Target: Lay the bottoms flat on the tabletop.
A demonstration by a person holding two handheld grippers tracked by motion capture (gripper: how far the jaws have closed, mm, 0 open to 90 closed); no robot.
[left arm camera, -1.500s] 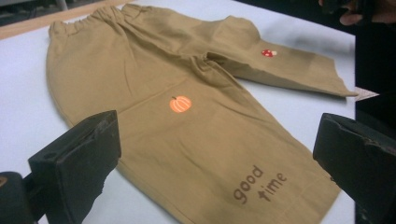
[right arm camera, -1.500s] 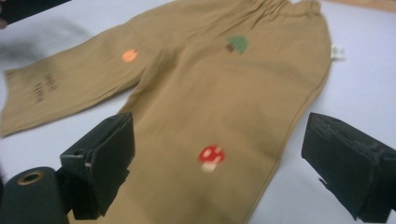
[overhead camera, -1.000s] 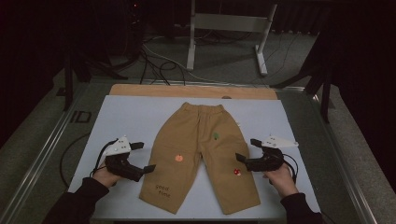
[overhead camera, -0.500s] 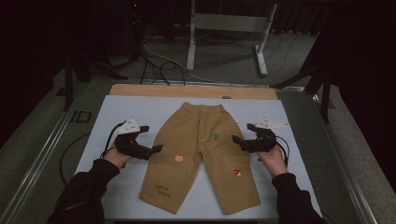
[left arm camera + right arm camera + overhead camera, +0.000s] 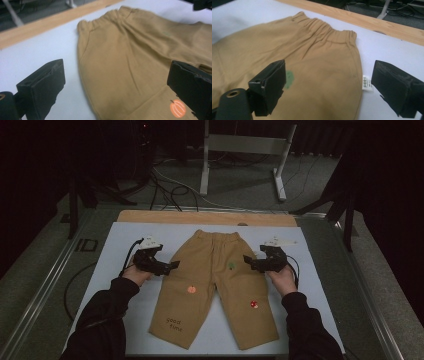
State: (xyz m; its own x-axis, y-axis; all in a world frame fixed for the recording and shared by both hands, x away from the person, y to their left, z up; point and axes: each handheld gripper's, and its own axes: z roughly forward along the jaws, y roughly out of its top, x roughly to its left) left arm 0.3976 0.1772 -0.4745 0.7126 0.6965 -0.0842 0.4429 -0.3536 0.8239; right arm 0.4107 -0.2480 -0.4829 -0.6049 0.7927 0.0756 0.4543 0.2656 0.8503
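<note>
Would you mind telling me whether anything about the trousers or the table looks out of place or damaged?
Nothing stands out. The tan trousers lie flat on the white mat, legs spread, with only mild creases below the waistband. A small white label sticks out at one side seam, which is ordinary.

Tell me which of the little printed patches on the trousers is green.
The green patch high on the trousers, just below the waistband by the right gripper. The pumpkin patch is orange and the mushroom patch is red, both farther down the legs.
</note>
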